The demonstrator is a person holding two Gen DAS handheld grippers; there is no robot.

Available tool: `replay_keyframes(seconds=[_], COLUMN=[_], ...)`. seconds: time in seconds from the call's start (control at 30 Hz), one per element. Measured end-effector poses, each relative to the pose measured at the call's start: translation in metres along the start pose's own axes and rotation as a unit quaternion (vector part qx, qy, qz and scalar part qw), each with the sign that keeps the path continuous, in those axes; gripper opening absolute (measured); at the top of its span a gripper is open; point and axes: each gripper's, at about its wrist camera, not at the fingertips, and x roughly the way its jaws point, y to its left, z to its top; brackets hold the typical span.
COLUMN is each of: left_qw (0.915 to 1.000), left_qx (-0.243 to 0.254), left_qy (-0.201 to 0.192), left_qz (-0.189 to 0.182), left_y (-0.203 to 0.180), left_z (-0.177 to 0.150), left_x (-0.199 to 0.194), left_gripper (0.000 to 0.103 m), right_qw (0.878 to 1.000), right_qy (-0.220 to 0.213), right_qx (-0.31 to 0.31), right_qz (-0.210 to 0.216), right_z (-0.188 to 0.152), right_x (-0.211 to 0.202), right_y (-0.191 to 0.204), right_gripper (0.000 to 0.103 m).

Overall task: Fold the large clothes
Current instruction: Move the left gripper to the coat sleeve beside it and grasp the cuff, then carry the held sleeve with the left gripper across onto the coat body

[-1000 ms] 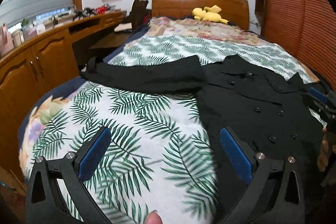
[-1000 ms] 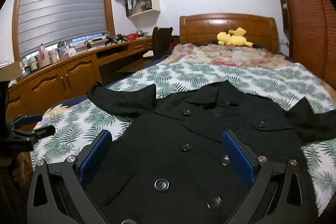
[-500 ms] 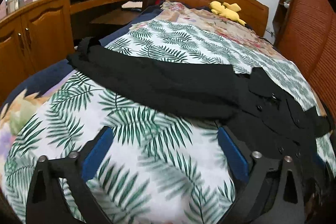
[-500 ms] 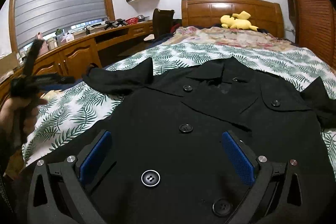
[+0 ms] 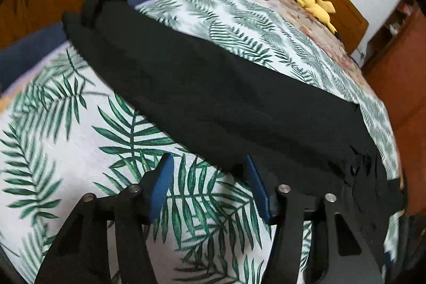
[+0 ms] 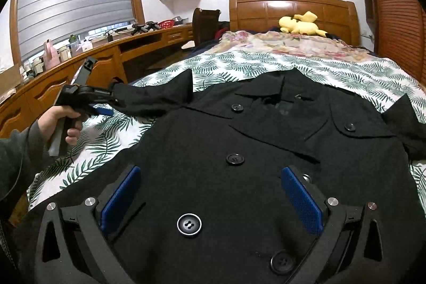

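Note:
A black double-breasted coat (image 6: 266, 140) lies face up on the palm-leaf bedspread (image 6: 239, 63), buttons showing. Its left sleeve (image 5: 207, 89) stretches out across the bed toward the desk side. My left gripper (image 5: 207, 167) is open, its blue pads close to the near edge of that sleeve, low over the bedspread (image 5: 80, 140). In the right wrist view the left gripper (image 6: 106, 108) sits by the sleeve cuff. My right gripper (image 6: 210, 177) is open and empty, hovering over the coat's front.
A wooden headboard (image 6: 293, 7) with a yellow plush toy (image 6: 300, 23) is at the far end. A long wooden desk (image 6: 80, 71) runs along the left. Louvred wardrobe doors (image 6: 399, 17) stand on the right.
My left gripper has moved forward and down to the sleeve's edge, and its jaws have narrowed. My right gripper has barely moved over the coat.

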Motion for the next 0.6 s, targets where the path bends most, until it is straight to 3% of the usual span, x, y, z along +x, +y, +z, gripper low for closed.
replay_keyframes(seconds=[0.13, 0.23, 0.37, 0.4, 0.6], left_qw=[0.9999, 0.9999, 0.9996, 0.9996, 0.9993], left_qx=[-0.010, -0.014, -0.025, -0.025, 0.016], left_qy=[-0.005, -0.003, -0.004, -0.006, -0.029], left_qz=[0.002, 0.005, 0.011, 0.008, 0.014], left_y=[-0.002, -0.004, -0.002, -0.001, -0.027], left_z=[0.004, 0.009, 0.016, 0.017, 0.012], left_x=[0.005, 0.012, 0.018, 0.018, -0.013], left_gripper=[0.051, 0.040, 0.007, 0.003, 0.002], right_qw=[1.000, 1.000, 1.000, 1.000, 1.000], right_qy=[-0.003, -0.004, -0.006, -0.006, -0.014], right_qx=[0.000, 0.000, -0.003, -0.004, -0.011], right_qz=[0.000, 0.000, -0.002, -0.002, -0.006], right_z=[0.000, 0.000, -0.001, -0.001, -0.002], right_x=[0.001, 0.003, 0.002, 0.002, 0.000], right_y=[0.003, 0.004, 0.007, 0.006, 0.009], right_gripper=[0.103, 0.103, 0.103, 0.103, 0.103])
